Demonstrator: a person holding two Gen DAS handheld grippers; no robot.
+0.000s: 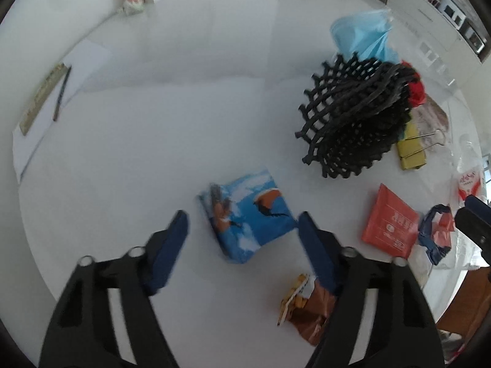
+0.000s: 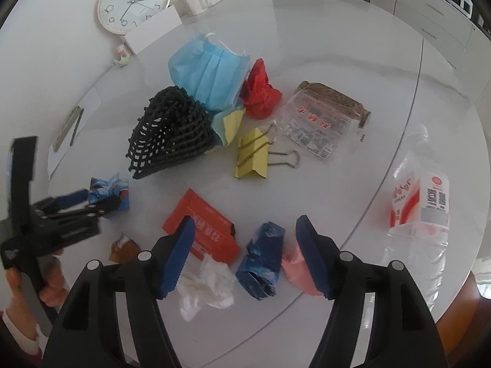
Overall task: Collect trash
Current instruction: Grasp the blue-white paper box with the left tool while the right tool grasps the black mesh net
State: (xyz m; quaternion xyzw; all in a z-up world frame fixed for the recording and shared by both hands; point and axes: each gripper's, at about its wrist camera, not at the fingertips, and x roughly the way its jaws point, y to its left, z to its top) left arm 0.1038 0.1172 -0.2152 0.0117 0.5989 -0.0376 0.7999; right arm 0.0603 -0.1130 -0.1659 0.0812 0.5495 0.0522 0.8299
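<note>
The left gripper is pointing down at the blue pack. Its fingers are standing apart, one on each side, not pressing it. The pack is lying right between the tips, its long side running slantwise across the gap.

The right gripper is waiting with its fingers apart too. The dark blue wrapper is lying between them, untouched, its length pointing away from the fingers.

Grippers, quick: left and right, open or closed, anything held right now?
Left gripper: open, straddling the blue tissue pack, pads not yet pressing it.
Right gripper: open, holding nothing, above the crumpled dark blue wrapper.
</note>
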